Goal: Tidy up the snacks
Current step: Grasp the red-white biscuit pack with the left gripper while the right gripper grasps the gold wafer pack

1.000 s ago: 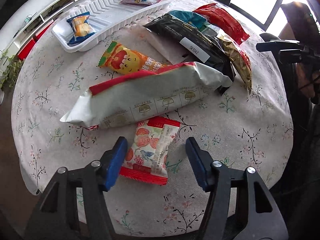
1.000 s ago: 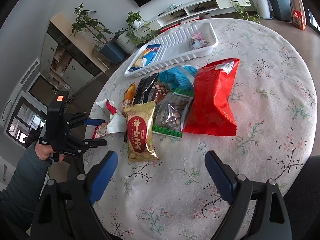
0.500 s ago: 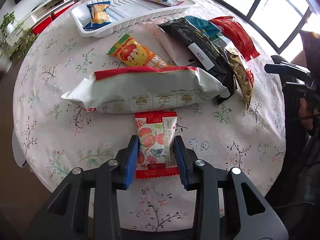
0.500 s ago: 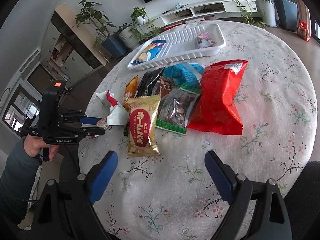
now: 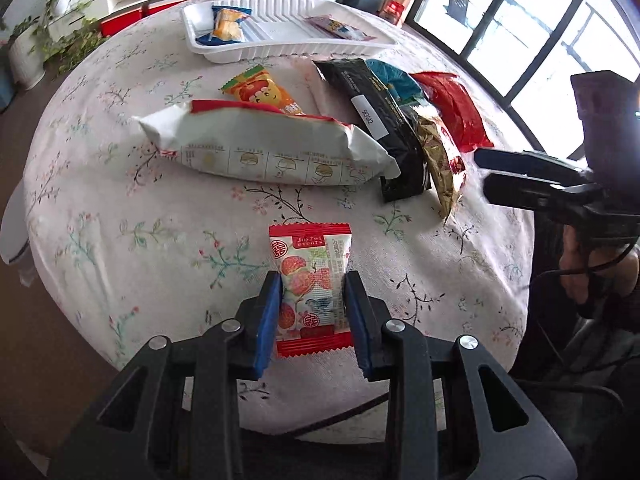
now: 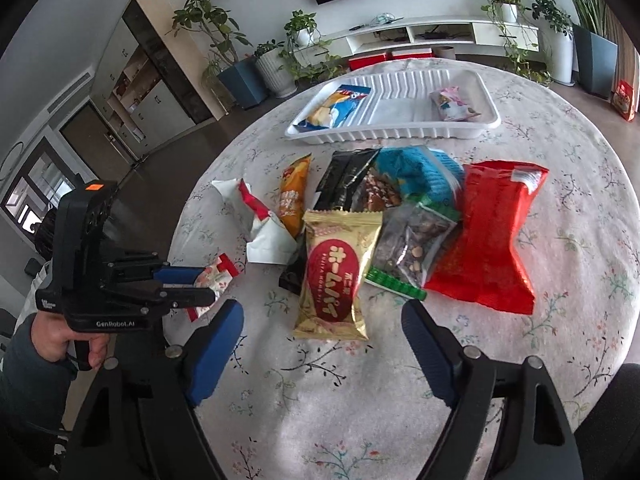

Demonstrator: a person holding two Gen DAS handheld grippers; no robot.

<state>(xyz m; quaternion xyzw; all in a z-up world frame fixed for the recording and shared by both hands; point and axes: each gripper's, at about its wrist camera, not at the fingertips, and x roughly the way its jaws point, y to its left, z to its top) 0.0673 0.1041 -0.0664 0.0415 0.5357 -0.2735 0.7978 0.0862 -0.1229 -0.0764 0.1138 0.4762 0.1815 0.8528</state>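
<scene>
My left gripper (image 5: 312,280) grips a small red-and-white snack packet (image 5: 310,248) by its sides; the jaws are still closing and the blue pads press on it. The packet is lifted just off the near part of the round table (image 5: 120,208). In the right wrist view the same gripper (image 6: 208,284) holds the packet (image 6: 216,278) at the table's left edge. My right gripper (image 6: 322,312) hovers over the near edge of a gold packet (image 6: 334,276); its jaws are closing, with nothing between them. A white ribbed tray (image 6: 392,136) at the far side holds two small snacks.
A long white bag (image 5: 260,148), an orange packet (image 5: 264,92), a black bag (image 5: 376,120), a nut bag (image 6: 412,248) and a big red bag (image 6: 492,236) lie bunched mid-table. A hand (image 6: 56,340) holds the left gripper. Bare cloth lies near the front edge.
The left jaws closed on the small packet and drew it away from the long white bag, rolling as they went. The right jaws narrowed and moved closer to the gold packet.
</scene>
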